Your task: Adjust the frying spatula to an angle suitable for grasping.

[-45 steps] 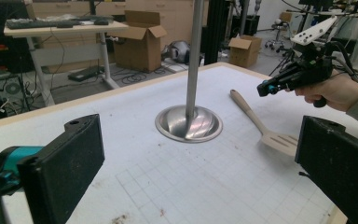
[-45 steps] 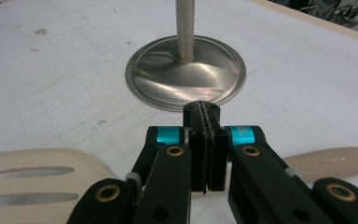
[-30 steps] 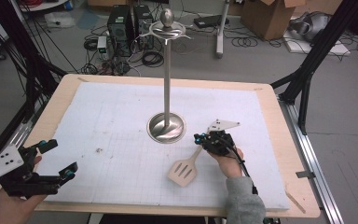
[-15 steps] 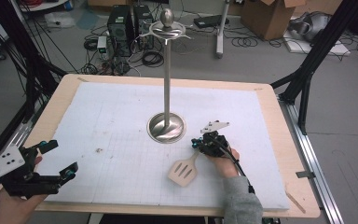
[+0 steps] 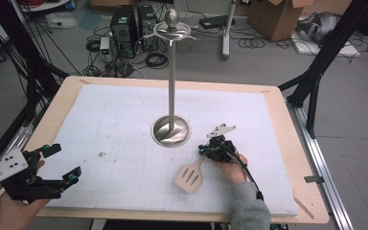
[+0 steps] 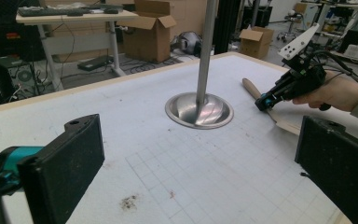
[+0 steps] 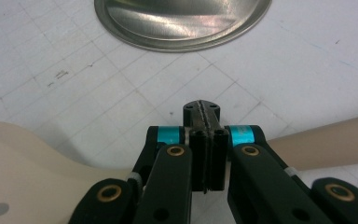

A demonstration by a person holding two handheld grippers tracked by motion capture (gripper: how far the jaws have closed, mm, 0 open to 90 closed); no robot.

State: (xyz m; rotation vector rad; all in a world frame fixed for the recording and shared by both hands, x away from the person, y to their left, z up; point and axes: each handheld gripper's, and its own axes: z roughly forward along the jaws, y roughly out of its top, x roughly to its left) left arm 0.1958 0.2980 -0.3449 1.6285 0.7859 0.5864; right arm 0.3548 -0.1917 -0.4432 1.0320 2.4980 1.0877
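Spatula (image 5: 190, 176): wooden, slotted blade, flat on the white mat near the front edge; handle runs up and right toward the right gripper. In the right gripper view the blade (image 7: 23, 163) lies at left and the handle passes under the jaws.
Right gripper (image 5: 206, 150): jaws pressed together, pads meeting face to face, tips low over the spatula handle. Whether the handle is pinched between them cannot be told. Held in the person's right hand (image 5: 231, 165), grey sleeve behind it.
Left gripper (image 5: 60, 164): jaws wide apart, nothing between them; at the front left corner of the mat, well apart from the spatula. Left gripper view: both black jaws frame the mat.
Mat (image 5: 124, 143): white, faint grid, small dark speck left of centre.
Stand (image 5: 171, 81): metal pole on a round dished base (image 5: 171, 131), upright mid-table, just beyond the right gripper.
Table (image 5: 62, 100): wooden rim around the mat.
Beyond: cables and cardboard boxes on the floor.
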